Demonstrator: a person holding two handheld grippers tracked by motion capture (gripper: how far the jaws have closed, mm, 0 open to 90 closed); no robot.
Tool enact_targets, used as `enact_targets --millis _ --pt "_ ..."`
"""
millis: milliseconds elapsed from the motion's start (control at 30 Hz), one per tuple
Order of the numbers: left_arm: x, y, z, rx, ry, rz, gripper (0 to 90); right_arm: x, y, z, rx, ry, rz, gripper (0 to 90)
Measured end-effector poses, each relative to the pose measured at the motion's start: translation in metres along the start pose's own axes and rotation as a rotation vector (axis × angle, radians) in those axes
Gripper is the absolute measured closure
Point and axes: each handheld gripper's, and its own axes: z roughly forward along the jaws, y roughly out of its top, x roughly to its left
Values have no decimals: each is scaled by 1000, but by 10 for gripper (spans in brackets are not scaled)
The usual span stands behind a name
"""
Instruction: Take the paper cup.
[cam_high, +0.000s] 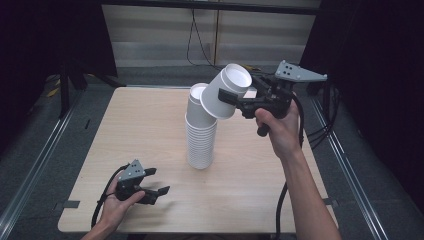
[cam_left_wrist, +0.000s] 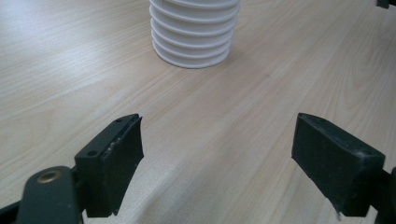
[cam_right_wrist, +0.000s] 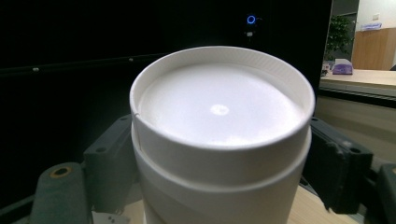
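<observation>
A tall stack of white paper cups (cam_high: 201, 135) stands upside down in the middle of the wooden table (cam_high: 140, 130); its lowest ribs (cam_left_wrist: 194, 32) show in the left gripper view. My right gripper (cam_high: 229, 97) is shut on one white cup (cam_high: 236, 79), held tilted above the stack's top, its mouth towards the stack and its recessed base (cam_right_wrist: 219, 109) facing the camera. Both jaws press the cup's sides. My left gripper (cam_high: 157, 181) rests low near the table's front left, open, nothing between its pads (cam_left_wrist: 121, 149).
Black cables (cam_high: 320, 132) trail off the table's right side, and one hangs down the back wall (cam_high: 192, 40). Metal rails (cam_high: 35, 165) run along the floor on both sides. Dark curtains flank the table.
</observation>
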Motion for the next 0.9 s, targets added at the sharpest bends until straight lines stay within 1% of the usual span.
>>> enact_targets --millis 67,133,233,300,400,500,567,667,733,800,900 --pt "1 0 0 -3 -2 2 161 0 -2 -5 -8 -4 3 205" --pt "1 0 0 -8 -4 -7 161 1 -4 -9 -10 -3 7 204" --pt "2 0 0 -8 -10 -15 161 4 -9 -13 1 -2 1 204" --pt "3 0 1 -5 -20 -36 161 7 -11 -17 5 -1 -2 204" --pt "4 0 1 -12 -25 -46 161 12 -15 -22 18 2 -14 204" --pt "4 0 0 -14 -25 -46 161 15 -18 -26 35 1 -21 204" --pt "4 1 -1 -26 -24 -49 161 17 -20 -29 45 -4 -23 205" --pt "4 1 -2 -33 -23 -46 161 20 -26 -34 50 -2 -21 205" --pt "4 1 -2 -35 -49 -55 161 21 -31 -35 60 -4 -21 205" --pt "3 2 -2 -36 -47 -39 165 22 -36 -36 72 -12 -18 205" --pt "1 5 -3 -53 -56 -37 161 23 -44 -36 77 -1 -4 205"
